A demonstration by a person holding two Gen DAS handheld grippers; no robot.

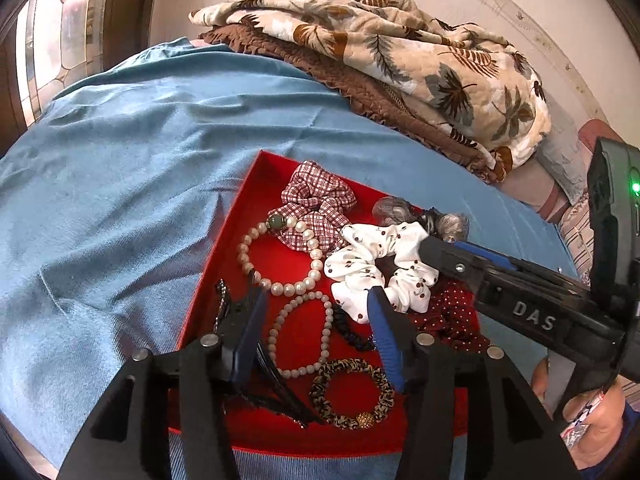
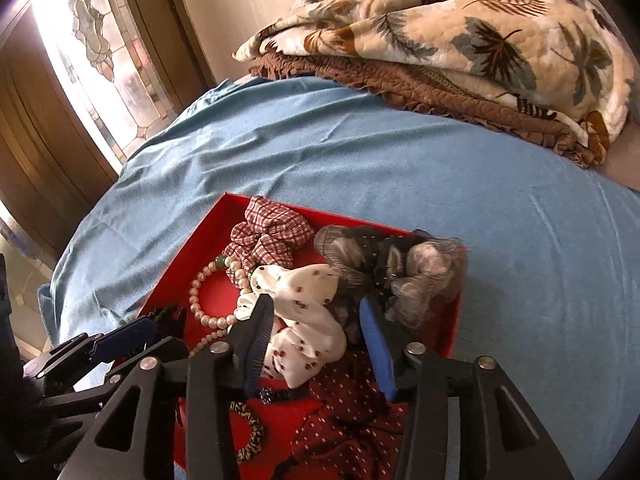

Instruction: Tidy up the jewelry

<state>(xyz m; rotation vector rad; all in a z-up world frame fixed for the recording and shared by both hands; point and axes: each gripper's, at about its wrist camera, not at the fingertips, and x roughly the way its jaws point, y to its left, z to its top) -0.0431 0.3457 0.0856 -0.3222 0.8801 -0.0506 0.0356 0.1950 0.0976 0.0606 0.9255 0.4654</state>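
A red tray (image 1: pixel 224 252) on the blue bedspread holds jewelry and hair ties: a big pearl bracelet (image 1: pixel 280 256), a smaller pearl bracelet (image 1: pixel 300 334), a leopard hair tie (image 1: pixel 352 394), a plaid scrunchie (image 1: pixel 316 204), a white cherry-print scrunchie (image 1: pixel 380 272), a grey scrunchie (image 2: pixel 392 268) and a dark red dotted one (image 2: pixel 352 420). My left gripper (image 1: pixel 316 300) is open over the small pearl bracelet. My right gripper (image 2: pixel 316 304) is open, its fingers on either side of the white scrunchie (image 2: pixel 304 312). In the left wrist view the right gripper (image 1: pixel 424 240) reaches into the white scrunchie.
A black hair claw (image 1: pixel 224 300) lies at the tray's left edge. A folded leaf-print quilt (image 1: pixel 400 52) over a brown quilt lies at the back of the bed. The blue bedspread (image 1: pixel 120 184) spreads left and behind. A stained-glass window (image 2: pixel 92 44) is at far left.
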